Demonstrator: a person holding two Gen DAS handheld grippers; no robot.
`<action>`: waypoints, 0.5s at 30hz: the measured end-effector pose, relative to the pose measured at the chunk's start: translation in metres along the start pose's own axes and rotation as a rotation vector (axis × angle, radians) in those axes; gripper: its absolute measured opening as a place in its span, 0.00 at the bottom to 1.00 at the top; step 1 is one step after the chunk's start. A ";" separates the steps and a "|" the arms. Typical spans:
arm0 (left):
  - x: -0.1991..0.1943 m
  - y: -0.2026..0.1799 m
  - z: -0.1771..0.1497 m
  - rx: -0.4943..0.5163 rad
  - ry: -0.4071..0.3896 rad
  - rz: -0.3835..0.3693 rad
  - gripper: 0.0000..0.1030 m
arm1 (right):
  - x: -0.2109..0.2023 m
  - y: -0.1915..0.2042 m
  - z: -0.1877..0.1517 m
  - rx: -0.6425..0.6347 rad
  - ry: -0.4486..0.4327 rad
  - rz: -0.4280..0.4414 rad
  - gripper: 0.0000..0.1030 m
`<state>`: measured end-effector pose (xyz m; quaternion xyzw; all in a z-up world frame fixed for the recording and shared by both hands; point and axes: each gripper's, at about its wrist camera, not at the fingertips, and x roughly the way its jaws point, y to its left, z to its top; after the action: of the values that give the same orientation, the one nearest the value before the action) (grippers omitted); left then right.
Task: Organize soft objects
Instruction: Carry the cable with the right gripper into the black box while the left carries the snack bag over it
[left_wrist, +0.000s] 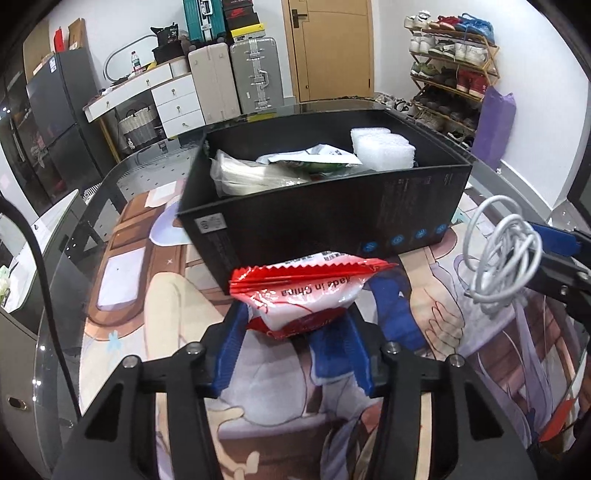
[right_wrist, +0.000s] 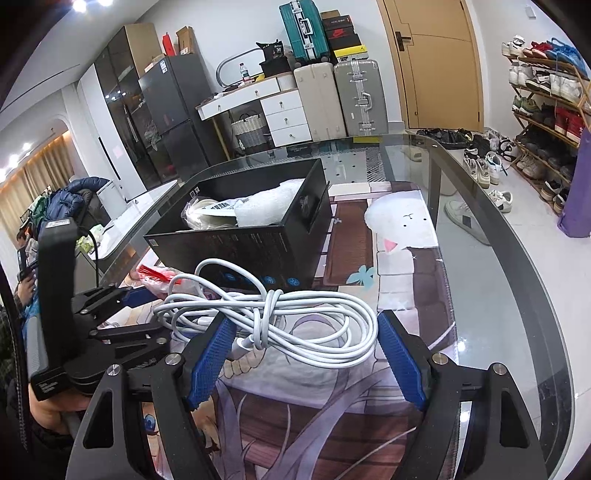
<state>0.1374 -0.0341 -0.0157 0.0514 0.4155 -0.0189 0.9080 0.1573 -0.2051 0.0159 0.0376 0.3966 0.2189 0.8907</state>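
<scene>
- Gripping a red and white snack packet (left_wrist: 303, 291), the left gripper (left_wrist: 291, 332) has its blue pads (left_wrist: 231, 347) pressed on the packet's near end, jaws partly closed around it.
- To do this step well, I judge the hold should stay light so the soft packet does not crush, then lift clear of the wall of the black box (left_wrist: 332, 221) before letting go inside.
- Packet sits just in front of the box, above the printed mat (left_wrist: 122, 280); its long axis runs left to right, crimped edge facing the box.
- Inside the box lie white foam (left_wrist: 382, 147) and plastic bags.
- Right gripper (right_wrist: 306, 354) stands open around a coiled white cable (right_wrist: 273, 317); in its own view the pads sit apart from the coil, while the left view suggests contact, so I cannot tell whether it is held.
- Cable bundle lies lengthwise left to right, near the box front.
</scene>
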 end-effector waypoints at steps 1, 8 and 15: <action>-0.002 0.002 0.000 -0.003 -0.002 -0.004 0.49 | 0.000 0.001 0.000 -0.002 0.000 0.000 0.77; -0.022 0.012 -0.004 -0.020 -0.035 -0.041 0.49 | -0.002 0.006 0.001 -0.008 -0.012 0.009 0.77; -0.041 0.024 0.000 -0.036 -0.078 -0.068 0.49 | -0.004 0.019 0.001 -0.037 -0.025 0.011 0.77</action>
<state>0.1119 -0.0108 0.0174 0.0204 0.3816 -0.0442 0.9231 0.1489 -0.1893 0.0241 0.0259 0.3812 0.2306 0.8949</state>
